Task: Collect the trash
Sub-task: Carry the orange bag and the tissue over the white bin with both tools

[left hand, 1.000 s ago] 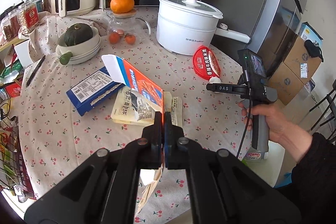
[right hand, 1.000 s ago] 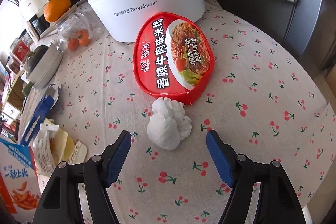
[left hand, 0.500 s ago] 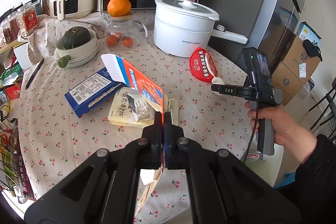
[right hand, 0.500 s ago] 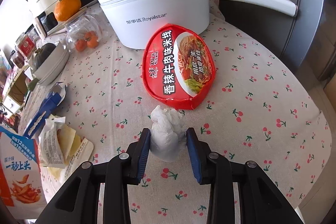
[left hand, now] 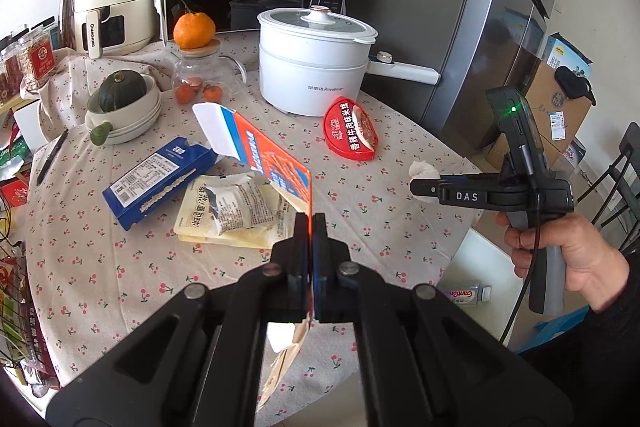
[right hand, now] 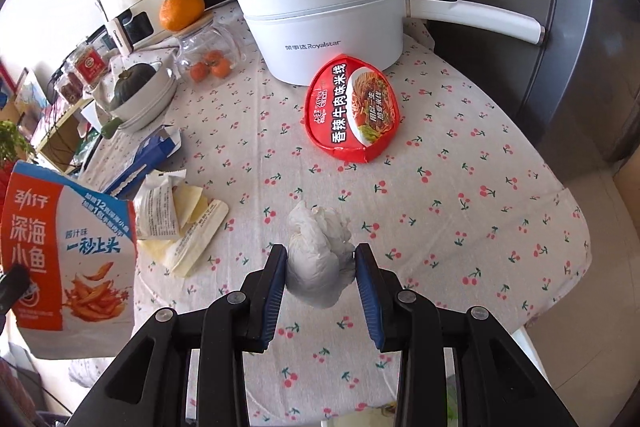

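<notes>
Far left of the desk (left hand: 80, 227) there's a squash (left hand: 122, 91) sitting in stacked bowls (left hand: 128, 115), then a blue box (left hand: 160, 183) lying flat with its end flap open. Just right of that, a pile of torn wrappers (left hand: 236, 211). The left tool (left hand: 310, 227) has its fingers pressed together on the edge of an orange snack bag (left hand: 260, 151), which is held up off the cloth, tilted, above the wrappers. Behind it is a jar (left hand: 200, 79) with an orange (left hand: 194, 31) on its lid. Middle-back is the white pot (right hand: 324, 23), and right in front of it, almost touching, a red noodle lid (right hand: 352, 115). Nearer the right edge, the right tool (right hand: 320, 267) is clamped on a tissue wad (right hand: 320, 259), blue pads squeezing it from both sides; can't tell if it's still touching the cloth.
</notes>
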